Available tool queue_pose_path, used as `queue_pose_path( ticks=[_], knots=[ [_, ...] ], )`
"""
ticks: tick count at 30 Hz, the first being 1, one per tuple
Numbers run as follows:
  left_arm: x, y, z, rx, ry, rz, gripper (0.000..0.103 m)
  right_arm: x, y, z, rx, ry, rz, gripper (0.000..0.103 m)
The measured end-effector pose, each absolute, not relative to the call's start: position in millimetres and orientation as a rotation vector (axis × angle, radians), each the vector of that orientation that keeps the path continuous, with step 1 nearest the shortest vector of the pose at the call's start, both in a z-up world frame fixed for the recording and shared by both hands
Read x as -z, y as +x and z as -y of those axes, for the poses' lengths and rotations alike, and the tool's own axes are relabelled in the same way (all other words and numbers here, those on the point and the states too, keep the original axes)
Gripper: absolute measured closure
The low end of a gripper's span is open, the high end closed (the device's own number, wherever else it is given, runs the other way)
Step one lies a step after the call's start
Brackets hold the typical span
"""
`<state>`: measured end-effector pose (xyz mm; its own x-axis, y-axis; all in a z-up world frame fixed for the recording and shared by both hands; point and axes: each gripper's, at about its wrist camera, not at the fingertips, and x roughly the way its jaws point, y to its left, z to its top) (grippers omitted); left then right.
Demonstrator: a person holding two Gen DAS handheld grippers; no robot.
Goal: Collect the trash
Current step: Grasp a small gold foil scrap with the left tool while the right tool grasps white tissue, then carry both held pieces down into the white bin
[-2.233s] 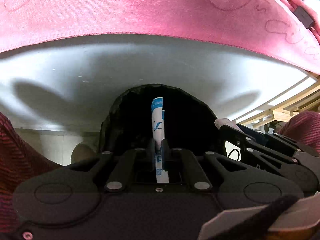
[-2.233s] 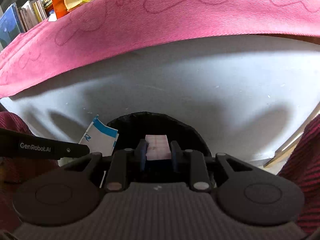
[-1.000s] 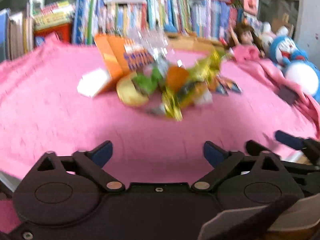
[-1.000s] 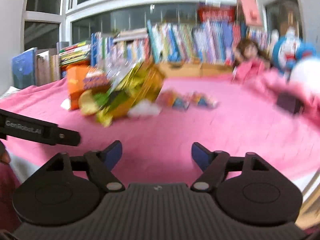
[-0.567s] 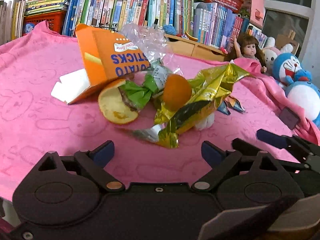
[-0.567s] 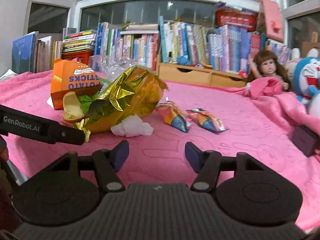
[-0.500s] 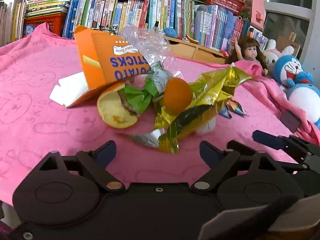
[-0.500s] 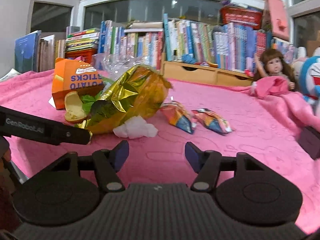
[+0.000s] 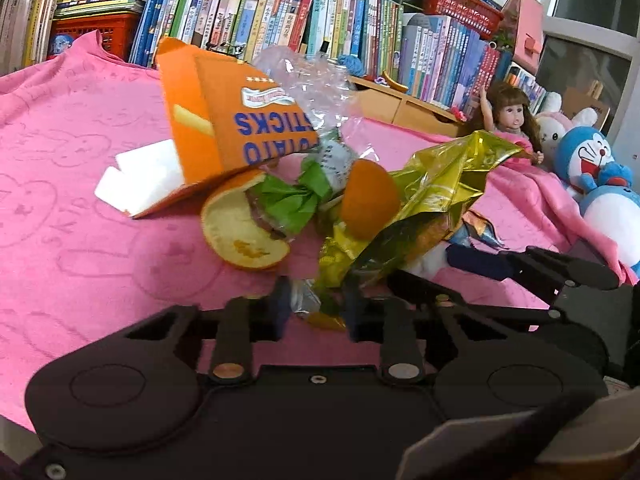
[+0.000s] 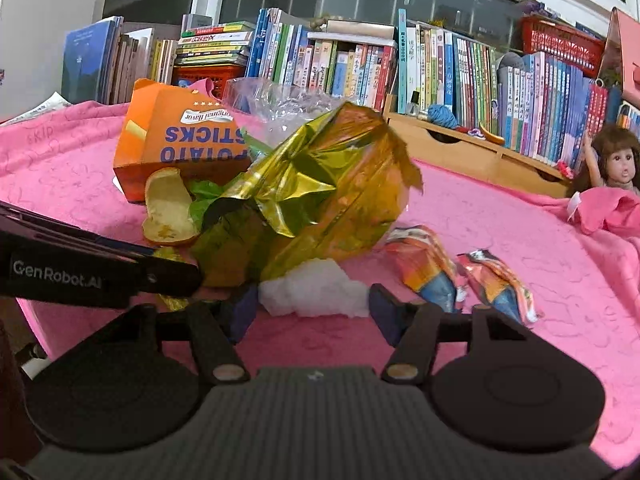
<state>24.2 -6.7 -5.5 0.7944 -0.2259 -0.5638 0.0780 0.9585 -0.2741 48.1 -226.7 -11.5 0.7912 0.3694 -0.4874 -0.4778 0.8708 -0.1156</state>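
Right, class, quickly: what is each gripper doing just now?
Left gripper: part-open around the gold foil wrapper's bottom edge, not clamped.
Right gripper: open, straddling the white tissue wad.

Both tools are matte black plastic with round housings, brass-coloured pivot pins and dark blue finger pads. The left gripper (image 9: 316, 306) has a smooth body; the right gripper (image 10: 312, 312) has a ribbed grey top. The left's side arm reads "GenRobot.AI".

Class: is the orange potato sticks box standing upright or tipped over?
Tipped over. The box shows its lettering upside down, and in the left wrist view it leans over the orange peel.
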Motion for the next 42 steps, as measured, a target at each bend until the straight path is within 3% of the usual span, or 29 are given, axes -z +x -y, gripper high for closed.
queue_pose_path(
  ticks=[2,8,42],
  knots=[
    [3.9,20.7,4.5,0.166,-0.245,-0.636,0.084,12.2,42.5,225.1,-0.457,-0.255,-0.465,0.060],
    [-4.9,4.9,3.9,0.136,-0.190,-0.595,0.086,10.5,28.2,231.7,-0.421,-0.258,-0.453,0.066],
    [-12.4,-87.2,16.8,0.215,-0.136,-0.618,0.091,8.7,-80.1,255.7,-0.420,-0.094,-0.482,0.071]
  ],
)
